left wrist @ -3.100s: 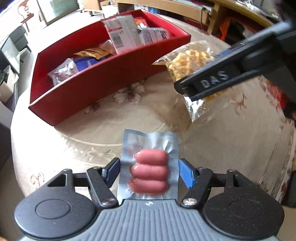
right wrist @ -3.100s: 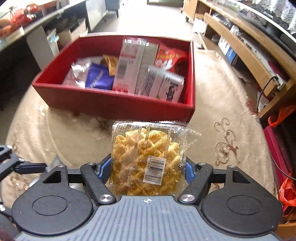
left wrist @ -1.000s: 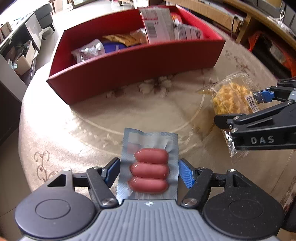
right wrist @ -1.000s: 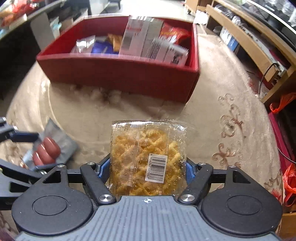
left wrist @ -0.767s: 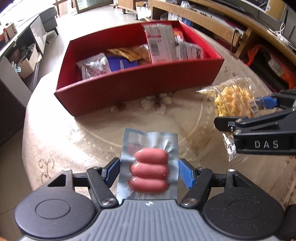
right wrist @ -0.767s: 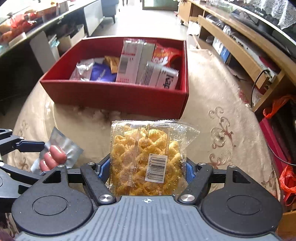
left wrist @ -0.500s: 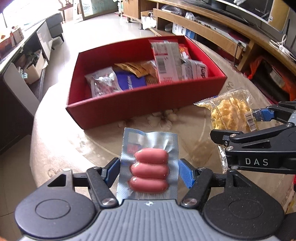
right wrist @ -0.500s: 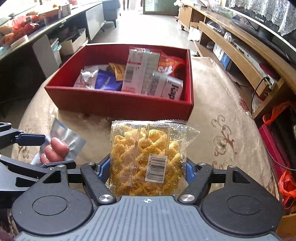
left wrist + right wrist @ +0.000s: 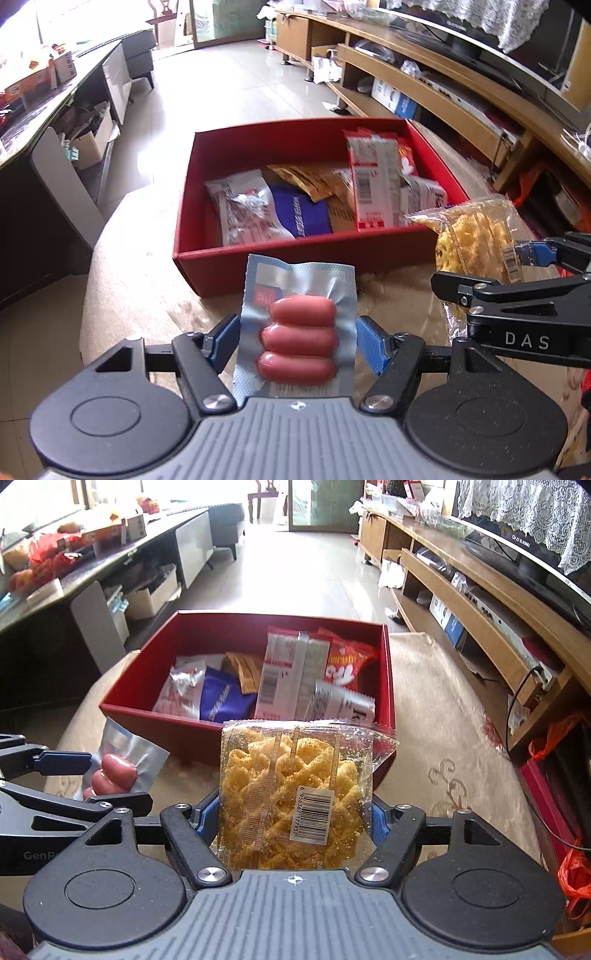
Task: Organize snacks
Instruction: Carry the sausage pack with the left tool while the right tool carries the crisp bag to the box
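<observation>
Left gripper (image 9: 297, 341) clamps a silver vacuum pack of three pink sausages (image 9: 298, 334), held in the air just short of the near wall of the open red rectangular cardboard box (image 9: 306, 254). Right gripper (image 9: 291, 818) clamps a clear plastic bag of yellow crunchy snacks (image 9: 291, 794), also before the box's near wall, toward its right corner. Box sits on a beige patterned tablecloth (image 9: 436, 738), holding assorted snack packets (image 9: 321, 199).

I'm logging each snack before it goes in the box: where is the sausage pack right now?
The sausage pack is clamped in the left gripper, held above the table just short of the red box's near wall, left of the yellow crisps bag.
</observation>
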A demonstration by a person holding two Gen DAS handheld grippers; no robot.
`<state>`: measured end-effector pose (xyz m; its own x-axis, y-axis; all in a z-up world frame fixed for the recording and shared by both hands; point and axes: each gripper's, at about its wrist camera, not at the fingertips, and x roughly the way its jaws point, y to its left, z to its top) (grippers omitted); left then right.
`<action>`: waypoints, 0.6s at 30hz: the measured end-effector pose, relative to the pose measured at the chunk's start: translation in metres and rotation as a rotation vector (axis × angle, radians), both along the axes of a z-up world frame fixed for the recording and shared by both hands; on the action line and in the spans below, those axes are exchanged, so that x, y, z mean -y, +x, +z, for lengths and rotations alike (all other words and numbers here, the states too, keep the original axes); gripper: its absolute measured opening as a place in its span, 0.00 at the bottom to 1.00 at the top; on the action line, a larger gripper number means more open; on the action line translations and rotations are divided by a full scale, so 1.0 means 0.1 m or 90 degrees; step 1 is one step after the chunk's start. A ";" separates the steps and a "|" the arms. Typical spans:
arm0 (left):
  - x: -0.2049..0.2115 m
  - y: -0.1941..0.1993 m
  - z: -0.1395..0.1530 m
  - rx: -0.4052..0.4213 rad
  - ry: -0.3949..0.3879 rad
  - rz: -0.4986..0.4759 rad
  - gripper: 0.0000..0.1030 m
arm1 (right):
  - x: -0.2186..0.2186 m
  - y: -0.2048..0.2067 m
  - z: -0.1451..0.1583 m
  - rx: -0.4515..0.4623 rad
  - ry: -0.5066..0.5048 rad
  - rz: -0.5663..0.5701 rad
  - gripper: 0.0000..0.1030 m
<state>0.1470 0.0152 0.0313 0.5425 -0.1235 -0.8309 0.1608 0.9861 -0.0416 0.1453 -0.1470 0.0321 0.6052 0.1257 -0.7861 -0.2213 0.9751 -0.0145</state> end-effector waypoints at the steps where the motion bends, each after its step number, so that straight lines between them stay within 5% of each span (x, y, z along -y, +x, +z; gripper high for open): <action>1: -0.01 0.02 0.01 0.002 0.000 0.003 0.62 | -0.01 0.01 0.01 0.003 0.000 0.000 0.77; 18: -0.05 0.37 0.17 0.040 0.020 0.050 0.62 | -0.07 0.33 0.18 0.033 0.019 -0.016 0.77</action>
<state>0.1842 0.0199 0.0487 0.6005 -0.0532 -0.7979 0.0847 0.9964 -0.0027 0.1782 -0.1403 0.0498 0.6485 0.1334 -0.7495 -0.1966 0.9805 0.0043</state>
